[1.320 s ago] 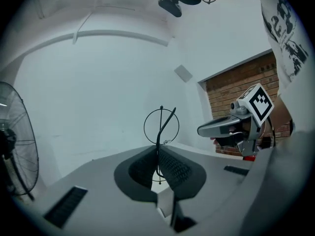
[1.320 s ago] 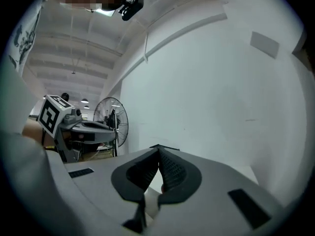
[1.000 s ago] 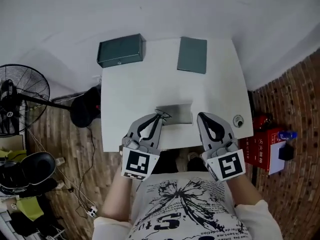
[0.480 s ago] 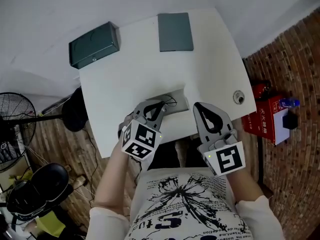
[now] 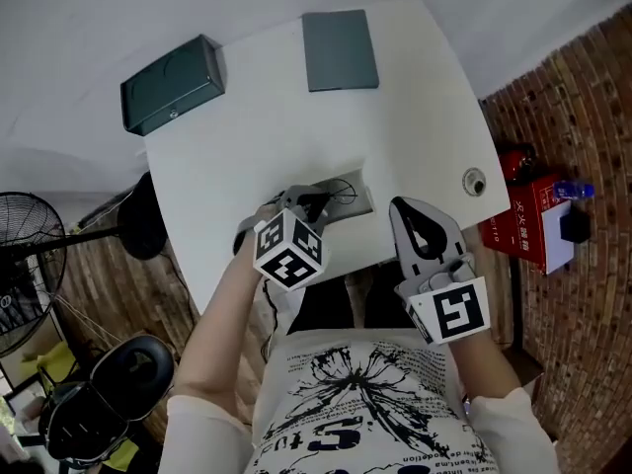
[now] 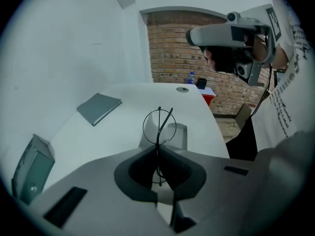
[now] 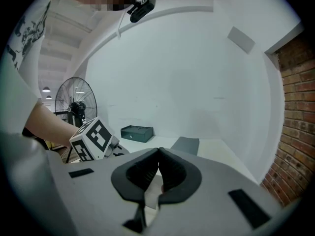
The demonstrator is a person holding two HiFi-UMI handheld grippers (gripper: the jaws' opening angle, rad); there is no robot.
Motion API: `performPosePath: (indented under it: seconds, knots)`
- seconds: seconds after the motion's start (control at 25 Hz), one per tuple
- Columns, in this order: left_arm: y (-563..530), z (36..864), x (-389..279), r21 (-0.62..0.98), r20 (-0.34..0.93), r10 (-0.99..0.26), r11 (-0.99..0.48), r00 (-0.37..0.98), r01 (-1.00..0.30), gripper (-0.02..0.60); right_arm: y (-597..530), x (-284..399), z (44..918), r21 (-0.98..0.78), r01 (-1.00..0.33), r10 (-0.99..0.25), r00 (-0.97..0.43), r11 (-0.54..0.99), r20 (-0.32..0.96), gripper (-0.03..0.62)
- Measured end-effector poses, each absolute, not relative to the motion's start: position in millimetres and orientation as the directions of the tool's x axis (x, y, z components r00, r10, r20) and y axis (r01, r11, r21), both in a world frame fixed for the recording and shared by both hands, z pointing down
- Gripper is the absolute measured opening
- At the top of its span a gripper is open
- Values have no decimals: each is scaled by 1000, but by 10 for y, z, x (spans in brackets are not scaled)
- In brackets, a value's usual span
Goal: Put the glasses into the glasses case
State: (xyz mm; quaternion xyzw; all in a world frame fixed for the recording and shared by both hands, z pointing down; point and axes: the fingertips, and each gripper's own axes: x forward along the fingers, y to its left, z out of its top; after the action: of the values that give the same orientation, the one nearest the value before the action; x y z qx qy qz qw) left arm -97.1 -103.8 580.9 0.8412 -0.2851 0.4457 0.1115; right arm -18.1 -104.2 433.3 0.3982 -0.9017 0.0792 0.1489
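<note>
Thin black wire glasses [image 6: 158, 126] stand edge-on between the pads of my left gripper [image 6: 158, 150], which is shut on them. In the head view that left gripper [image 5: 314, 205] tilts steeply down over the near table edge, its tip just above the open grey glasses case [image 5: 357, 200]. From the left gripper view the glasses case [image 6: 180, 134] lies directly behind the lenses. My right gripper [image 5: 403, 208] hovers to the right of the case, jaws shut with nothing between them [image 7: 158, 152].
A dark green box [image 5: 172, 85] sits at the far left corner of the white table [image 5: 425, 117], a flat grey-green book [image 5: 339, 50] at the far middle. A round grommet [image 5: 475, 181] is near the right edge. A red box [image 5: 521, 237] stands on the floor.
My left gripper has dropped and tipped downward with the glasses, coming close over the case. The right gripper sank a little.
</note>
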Motion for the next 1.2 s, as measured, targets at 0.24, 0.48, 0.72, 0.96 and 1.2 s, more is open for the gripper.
performPosePath:
  seconds: [0.24, 0.48, 0.72, 0.96, 1.2]
  knots:
    - [-1002, 5951, -830, -77, 874, -299, -865, 384, -496, 20, -1003, -85, 4369, -38, -750, -696, -630, 660, 345, 15]
    - [-961, 6117, -760, -55, 946, -183, -903, 267, -426, 20, -1015, 38, 4413, -44, -765, -706, -613, 642, 356, 15]
    - [-915, 6229, -759, 8, 968, -96, -911, 232, -413, 20, -1071, 52, 4426, -44, -776, -715, -600, 629, 360, 15]
    - [-808, 6290, -690, 123, 958, 3, -906, 285, -406, 20, -1088, 89, 4431, -55, -781, -715, -595, 623, 367, 15]
    - [-787, 6268, -658, 158, 944, 19, -902, 331, -401, 41, -1075, 104, 4436, -56, -775, -708, -601, 629, 372, 15]
